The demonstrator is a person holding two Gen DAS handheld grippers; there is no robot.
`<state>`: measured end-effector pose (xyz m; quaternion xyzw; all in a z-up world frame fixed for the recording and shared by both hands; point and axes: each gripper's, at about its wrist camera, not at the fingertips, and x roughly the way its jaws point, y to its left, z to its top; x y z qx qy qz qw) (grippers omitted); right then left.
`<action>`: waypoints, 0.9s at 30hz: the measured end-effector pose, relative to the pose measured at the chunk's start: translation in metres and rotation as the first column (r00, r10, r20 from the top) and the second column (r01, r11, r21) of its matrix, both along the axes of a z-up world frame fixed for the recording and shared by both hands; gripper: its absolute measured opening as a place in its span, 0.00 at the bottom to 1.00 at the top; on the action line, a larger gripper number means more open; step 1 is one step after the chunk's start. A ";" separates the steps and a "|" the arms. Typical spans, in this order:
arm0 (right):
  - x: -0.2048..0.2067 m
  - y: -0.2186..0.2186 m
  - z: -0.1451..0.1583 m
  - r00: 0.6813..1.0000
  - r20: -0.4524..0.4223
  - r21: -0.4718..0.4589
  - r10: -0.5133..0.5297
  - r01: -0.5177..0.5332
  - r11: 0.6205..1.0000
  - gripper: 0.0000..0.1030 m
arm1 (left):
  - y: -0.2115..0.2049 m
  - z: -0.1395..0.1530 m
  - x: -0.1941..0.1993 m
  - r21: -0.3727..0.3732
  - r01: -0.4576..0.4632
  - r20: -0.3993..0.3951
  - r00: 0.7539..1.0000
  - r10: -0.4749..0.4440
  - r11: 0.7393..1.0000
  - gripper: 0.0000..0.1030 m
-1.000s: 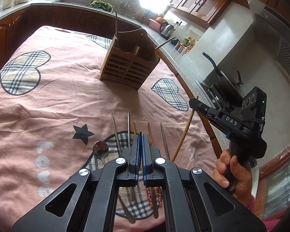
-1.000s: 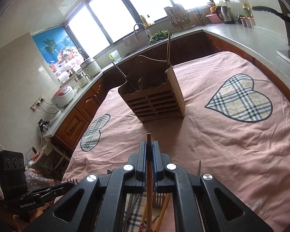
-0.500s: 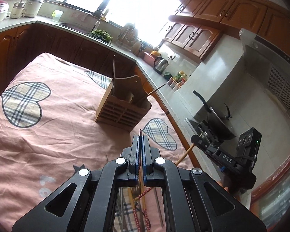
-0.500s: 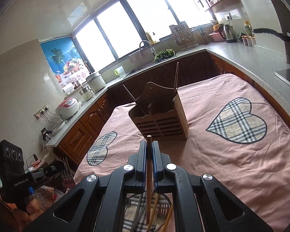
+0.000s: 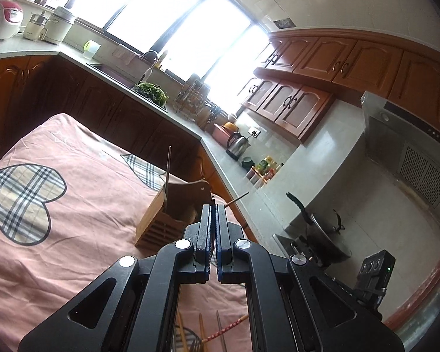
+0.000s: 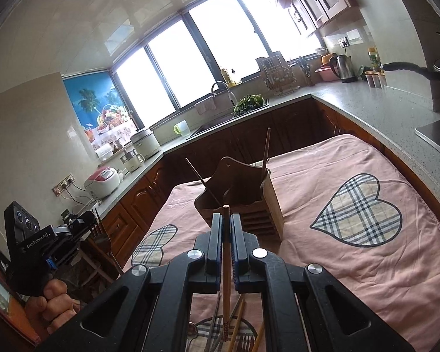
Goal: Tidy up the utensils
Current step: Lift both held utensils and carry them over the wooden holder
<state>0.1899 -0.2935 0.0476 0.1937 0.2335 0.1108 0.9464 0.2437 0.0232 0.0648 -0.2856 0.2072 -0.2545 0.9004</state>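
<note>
Your right gripper [image 6: 226, 228] is clamped on a wooden chopstick [image 6: 226, 267], its tip just past the pads and its patterned lower end hanging over the loose utensils [image 6: 237, 328] on the pink cloth [image 6: 366, 278]. Ahead stands the wooden utensil holder [image 6: 249, 202], upright, two sticks leaning out of it. Your left gripper [image 5: 213, 220] has its pads pressed nearly together on something thin and dark; what it is cannot be told. It shows in the right view as a black body lettered "GenRobot.AI" [image 6: 41, 239], off the cloth's left edge. Bare cloth lies all round the holder; countertop [image 6: 381, 99] borders the far and right edges.
</note>
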 end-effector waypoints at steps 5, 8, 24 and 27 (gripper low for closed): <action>0.013 -0.003 0.011 0.999 0.043 0.000 -0.021 0.021 1.000 0.05 | -0.003 0.004 0.019 -0.028 -0.009 0.038 0.999 0.010 1.000 0.01; 0.023 -0.004 0.018 0.997 0.068 -0.008 -0.031 0.032 0.999 0.05 | -0.007 0.007 0.033 -0.047 -0.004 0.051 0.999 0.007 0.999 0.01; 0.093 -0.020 0.067 0.964 0.238 -0.021 -0.114 0.123 0.992 0.05 | -0.040 0.031 0.132 -0.106 0.022 0.112 0.994 -0.010 0.994 0.01; 0.111 -0.020 0.069 0.960 0.254 -0.043 -0.119 0.134 0.990 0.05 | -0.047 0.029 0.155 -0.118 0.025 0.110 0.994 -0.012 0.993 0.01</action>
